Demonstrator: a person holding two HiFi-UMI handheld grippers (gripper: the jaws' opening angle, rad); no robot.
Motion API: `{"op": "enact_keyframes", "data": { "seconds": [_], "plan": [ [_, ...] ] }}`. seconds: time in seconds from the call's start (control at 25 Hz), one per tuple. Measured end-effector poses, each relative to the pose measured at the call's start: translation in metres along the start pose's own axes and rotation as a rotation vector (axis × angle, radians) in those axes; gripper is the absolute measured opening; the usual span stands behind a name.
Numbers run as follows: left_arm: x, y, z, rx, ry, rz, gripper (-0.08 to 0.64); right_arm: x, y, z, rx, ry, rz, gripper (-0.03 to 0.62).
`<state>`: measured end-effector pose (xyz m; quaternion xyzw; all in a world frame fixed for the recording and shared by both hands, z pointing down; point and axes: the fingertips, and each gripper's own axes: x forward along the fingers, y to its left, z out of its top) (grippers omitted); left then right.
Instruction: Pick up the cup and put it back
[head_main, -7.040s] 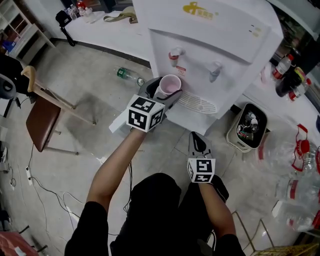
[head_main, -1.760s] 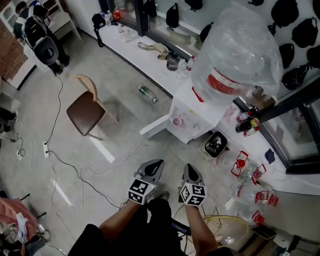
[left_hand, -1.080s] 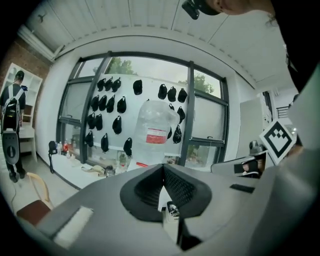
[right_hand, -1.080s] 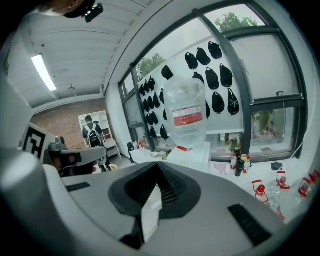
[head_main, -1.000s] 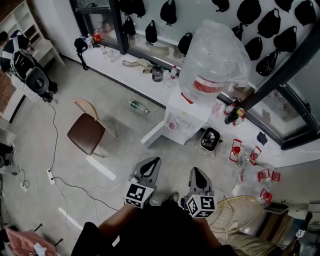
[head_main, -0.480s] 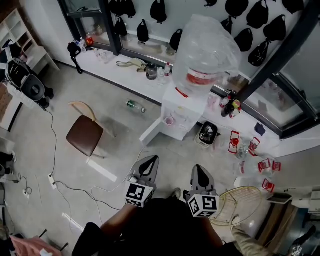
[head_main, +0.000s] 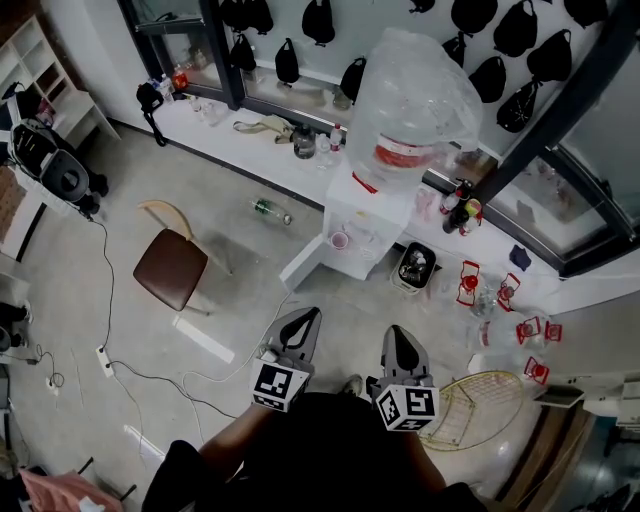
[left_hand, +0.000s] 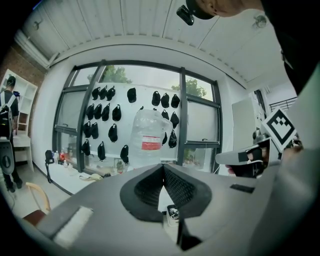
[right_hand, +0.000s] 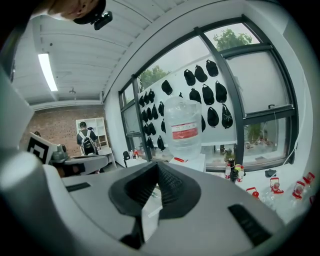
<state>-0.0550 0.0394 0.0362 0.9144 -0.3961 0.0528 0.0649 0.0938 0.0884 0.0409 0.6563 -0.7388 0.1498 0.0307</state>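
On dispenser: cup, well apart from left claw.

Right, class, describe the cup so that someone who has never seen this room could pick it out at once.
Find the big clear water bottle atop the white dispenser. On the dispenser's front, low down, sits the cup. It is small, pink and open-topped, unlike the green-labelled bottle lying on the floor to its left or the bin to its right.
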Motion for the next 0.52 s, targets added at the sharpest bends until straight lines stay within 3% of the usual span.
{"op": "enact_keyframes", "data": {
  "seconds": [0.52],
  "plan": [
    [0.0044,-0.0031,0.0021,0.002,0.0,-0.016,0.006,0.0038,0.001,0.0023,-0.001,-0.002,0.007,-0.006]
  ]
}}
